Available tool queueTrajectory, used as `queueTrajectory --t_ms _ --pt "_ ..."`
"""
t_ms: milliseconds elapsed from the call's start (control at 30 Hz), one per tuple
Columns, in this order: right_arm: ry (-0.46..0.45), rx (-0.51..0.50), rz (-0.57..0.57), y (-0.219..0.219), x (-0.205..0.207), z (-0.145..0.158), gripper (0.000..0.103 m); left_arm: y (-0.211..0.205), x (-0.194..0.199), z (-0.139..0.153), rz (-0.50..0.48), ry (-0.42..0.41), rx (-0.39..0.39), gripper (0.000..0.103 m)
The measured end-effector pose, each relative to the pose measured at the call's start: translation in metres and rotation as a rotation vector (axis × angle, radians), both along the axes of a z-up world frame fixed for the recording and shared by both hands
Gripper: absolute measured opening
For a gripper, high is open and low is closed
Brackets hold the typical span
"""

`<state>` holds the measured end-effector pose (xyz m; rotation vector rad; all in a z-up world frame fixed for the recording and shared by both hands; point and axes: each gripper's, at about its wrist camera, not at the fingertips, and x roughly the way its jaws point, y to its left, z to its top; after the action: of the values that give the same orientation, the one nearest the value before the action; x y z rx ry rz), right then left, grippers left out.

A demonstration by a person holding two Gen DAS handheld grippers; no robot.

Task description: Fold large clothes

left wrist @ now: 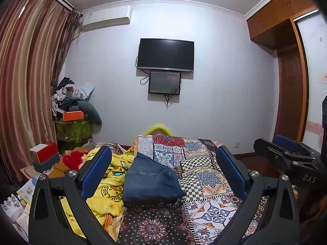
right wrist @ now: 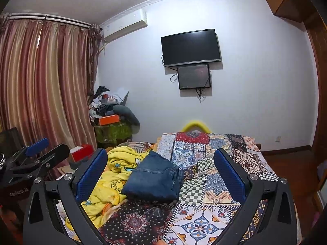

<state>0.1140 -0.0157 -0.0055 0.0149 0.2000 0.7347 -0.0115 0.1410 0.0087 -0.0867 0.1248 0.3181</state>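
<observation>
One pair of folded jeans (left wrist: 152, 181) is seen on the bed, resting partly on the patchwork bedspread (left wrist: 206, 175) and touching the yellow duck blanket (left wrist: 110, 183) at its left edge. Two grippers are counted: the left gripper (left wrist: 163, 169) w/ jaws spread wide and nothing held, and the right gripper (right wrist: 161, 169), also wide apart and empty; both are raised above the bed, apart from the denim. Each is glimpsed at the edge of the other's view, cut off by the frame. Two screens are mounted on the far wall, a TV (left wrist: 166, 54) w/ a smaller monitor (left wrist: 164, 82) just below. One AC unit (left wrist: 106, 19), one curtain (left wrist: 26, 65) and one cluttered pile (left wrist: 71, 100) in the corner are seen; indiv. items in the pile are hard to make out. The jeans' underside and inner layers are hidden. Their long axis runs roughly front-to-back, angled slightly, w/ the narrower end twd the far wall.
</observation>
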Motion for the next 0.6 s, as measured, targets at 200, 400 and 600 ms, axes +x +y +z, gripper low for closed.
queueTrajectory --t_ms 200,400,600 --pt "0.004 -0.002 0.000 -0.0010 -0.0003 0.0014 0.103 0.0013 0.0007 -0.0007 -0.002 0.006 -0.002 0.102" --pt "0.005 -0.003 0.001 -0.0007 -0.0003 0.0011 0.103 0.0036 0.0029 -0.0018 -0.006 0.010 -0.013 0.102" --pt "0.006 -0.001 0.001 -0.0019 -0.0006 0.0021 0.103 0.0071 0.0037 -0.0034 -0.019 0.014 -0.035 0.102"
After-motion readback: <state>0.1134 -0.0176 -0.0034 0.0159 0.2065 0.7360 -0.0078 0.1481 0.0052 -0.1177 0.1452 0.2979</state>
